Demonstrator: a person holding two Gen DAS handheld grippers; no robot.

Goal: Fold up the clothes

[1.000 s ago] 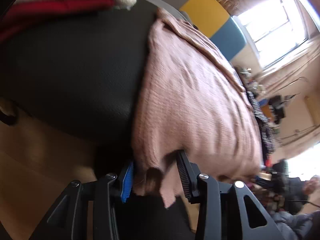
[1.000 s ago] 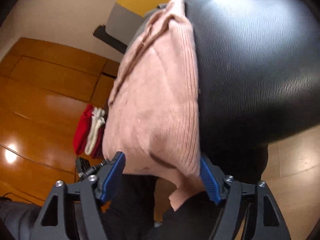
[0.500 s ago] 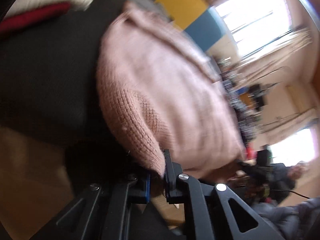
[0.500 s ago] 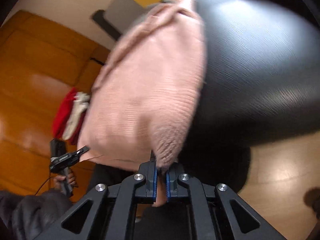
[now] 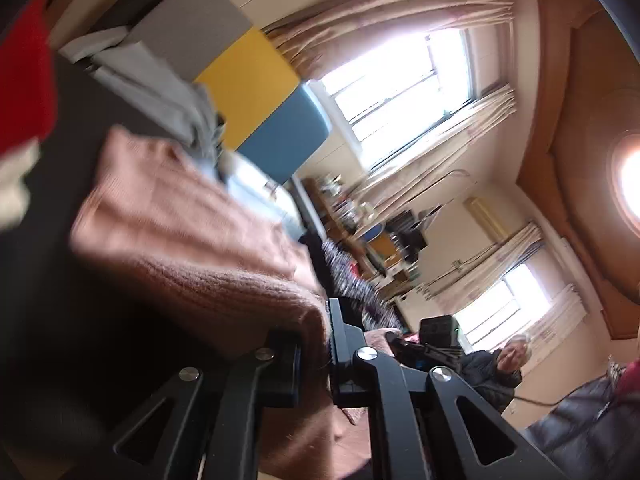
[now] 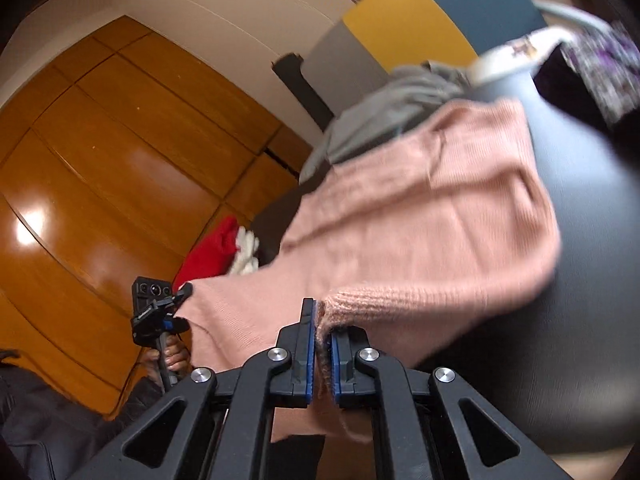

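Knitwear, a pink sweater (image 6: 420, 220), drapes over the black padded surface (image 6: 592, 240). The right gripper (image 6: 323, 344) pinches its ribbed hem with jaws nearly closed; the left gripper (image 5: 316, 344) clamps another edge likewise. Grey cloth (image 6: 384, 116) lies beyond the sweater, red cloth (image 6: 212, 252) beside it.

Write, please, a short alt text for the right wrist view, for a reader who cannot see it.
The right gripper is shut on the ribbed hem of a pink knit sweater, which drapes over a black padded surface. At left, the left gripper pinches another corner; grey and red clothes lie behind.
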